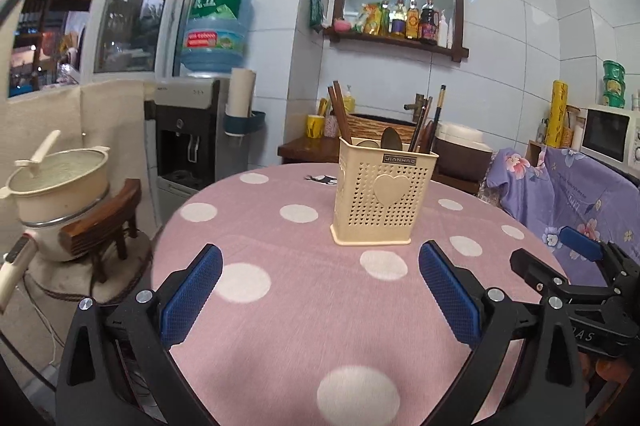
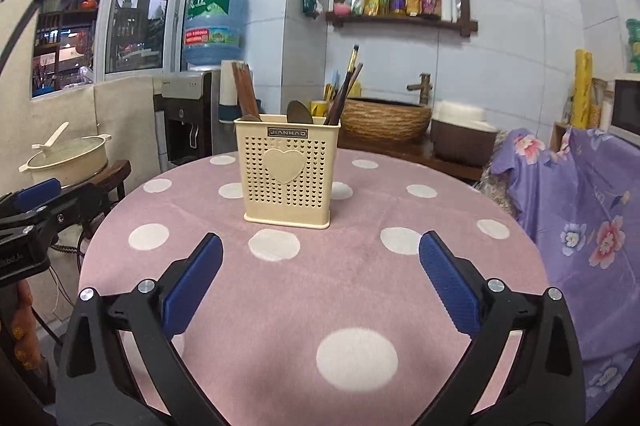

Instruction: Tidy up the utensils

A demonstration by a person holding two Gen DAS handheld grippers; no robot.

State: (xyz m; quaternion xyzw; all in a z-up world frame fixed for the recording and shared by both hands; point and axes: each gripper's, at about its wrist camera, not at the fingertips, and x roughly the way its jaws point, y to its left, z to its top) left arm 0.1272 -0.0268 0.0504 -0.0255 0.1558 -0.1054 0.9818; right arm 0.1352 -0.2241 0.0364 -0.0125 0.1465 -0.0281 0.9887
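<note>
A cream perforated utensil holder (image 1: 380, 194) with a heart on its front stands upright on the round pink polka-dot table (image 1: 304, 310). It also shows in the right wrist view (image 2: 289, 174). It holds brown chopsticks (image 1: 340, 112), a spoon (image 1: 391, 139) and more dark sticks (image 2: 345, 88). My left gripper (image 1: 320, 290) is open and empty, hovering over the table short of the holder. My right gripper (image 2: 320, 282) is open and empty, also short of the holder. No loose utensils show on the table.
A cream pot (image 1: 60, 178) on a wooden stool stands left of the table. A water dispenser (image 1: 188, 130) is behind it. A chair under purple floral cloth (image 2: 580, 226) is at the right. A woven basin (image 2: 386, 120) and microwave (image 1: 608, 138) sit at the back.
</note>
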